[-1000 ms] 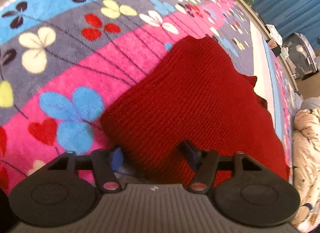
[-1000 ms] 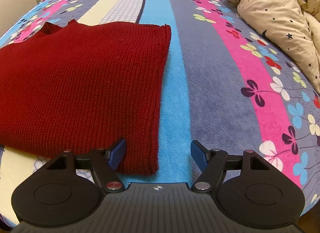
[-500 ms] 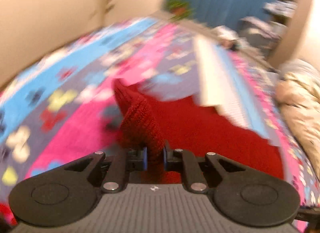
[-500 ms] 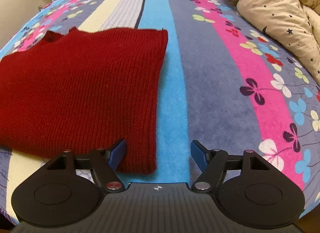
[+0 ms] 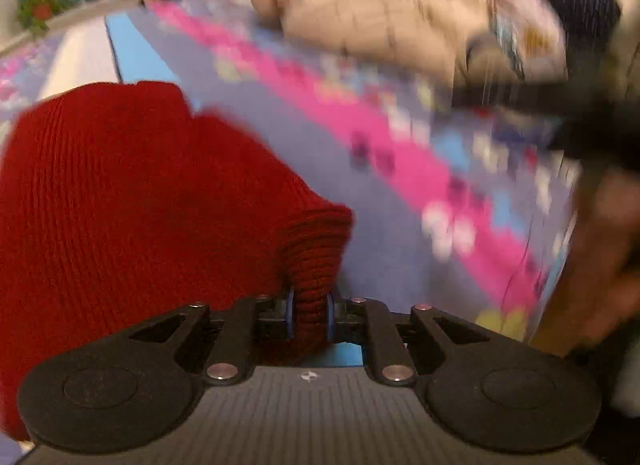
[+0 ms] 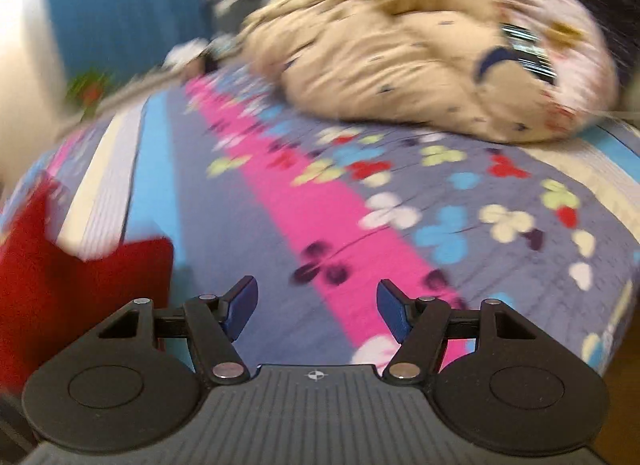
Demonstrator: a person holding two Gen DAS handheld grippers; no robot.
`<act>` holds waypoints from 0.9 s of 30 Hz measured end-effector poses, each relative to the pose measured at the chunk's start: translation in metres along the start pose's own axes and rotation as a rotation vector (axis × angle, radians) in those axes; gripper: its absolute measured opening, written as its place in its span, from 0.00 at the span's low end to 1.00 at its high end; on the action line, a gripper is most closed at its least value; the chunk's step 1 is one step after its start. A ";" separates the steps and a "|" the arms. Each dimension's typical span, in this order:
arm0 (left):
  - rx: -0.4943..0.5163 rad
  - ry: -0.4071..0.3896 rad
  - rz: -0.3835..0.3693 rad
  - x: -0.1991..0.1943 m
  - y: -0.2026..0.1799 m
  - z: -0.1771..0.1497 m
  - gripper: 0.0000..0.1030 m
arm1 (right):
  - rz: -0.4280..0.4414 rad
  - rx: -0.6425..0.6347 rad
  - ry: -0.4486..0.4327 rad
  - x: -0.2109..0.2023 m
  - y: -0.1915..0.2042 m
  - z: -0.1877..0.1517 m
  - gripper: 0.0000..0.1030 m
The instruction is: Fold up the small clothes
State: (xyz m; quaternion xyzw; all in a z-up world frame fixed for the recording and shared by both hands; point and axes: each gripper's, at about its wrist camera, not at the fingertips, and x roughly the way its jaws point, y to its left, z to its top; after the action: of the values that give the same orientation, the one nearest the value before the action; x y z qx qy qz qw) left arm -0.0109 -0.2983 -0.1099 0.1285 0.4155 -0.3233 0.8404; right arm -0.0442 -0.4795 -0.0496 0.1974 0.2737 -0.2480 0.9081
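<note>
Two grippers are at work over a wide fleece bedspread striped in pink, blue and grey with a clover print [image 6: 400,201], which fills most of both views. At its far right a crumpled beige quilt with small dark stars [image 6: 400,53] is heaped, well apart from the work.

Next in size, the dark red rib-knit sweater [image 5: 132,201] is spread over the left of the left wrist view, with one bunched edge drawn up off the bedspread; in the right wrist view only a red corner is seen at the near left. That bunched edge is pinched firmly between the blue pads [image 5: 289,315] of the left gripper [image 5: 309,315], whose jaws are closed on the knit. The right gripper [image 6: 318,307] is held with its jaws wide apart and nothing between them, above bare bedspread just to the right of the sweater.

Both views are smeared by motion, so fine detail cannot be read. Several risks are judged from this. Only a thick, narrow roll of knit is caught, so it could be pulled free if the swing is fast. Since the opposite side is not pinned by the right gripper, the whole sweater could be dragged across the fleece instead of being folded over itself. The stretchy knit could also be laid down skewed, so that the edges are left misaligned.
</note>
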 end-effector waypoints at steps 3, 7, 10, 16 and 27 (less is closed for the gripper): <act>0.044 -0.050 -0.016 -0.009 -0.004 -0.005 0.43 | 0.126 0.041 -0.002 -0.001 -0.004 0.001 0.66; 0.013 -0.101 -0.105 -0.050 0.023 -0.011 0.60 | 0.361 -0.013 0.087 0.009 0.026 -0.004 0.67; 0.024 -0.147 -0.082 -0.084 0.054 -0.030 0.60 | 0.476 -0.097 0.179 0.019 0.058 -0.014 0.72; -0.150 -0.152 0.050 -0.120 0.136 -0.056 0.61 | 0.347 -0.354 0.372 0.052 0.114 -0.054 0.60; -0.424 -0.152 0.054 -0.115 0.214 -0.037 0.81 | 0.369 -0.162 0.309 0.027 0.066 -0.041 0.22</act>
State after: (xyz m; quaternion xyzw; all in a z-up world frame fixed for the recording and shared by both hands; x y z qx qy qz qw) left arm 0.0540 -0.0677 -0.0545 -0.0649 0.4061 -0.2148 0.8859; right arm -0.0039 -0.4160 -0.0824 0.2061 0.3877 -0.0224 0.8982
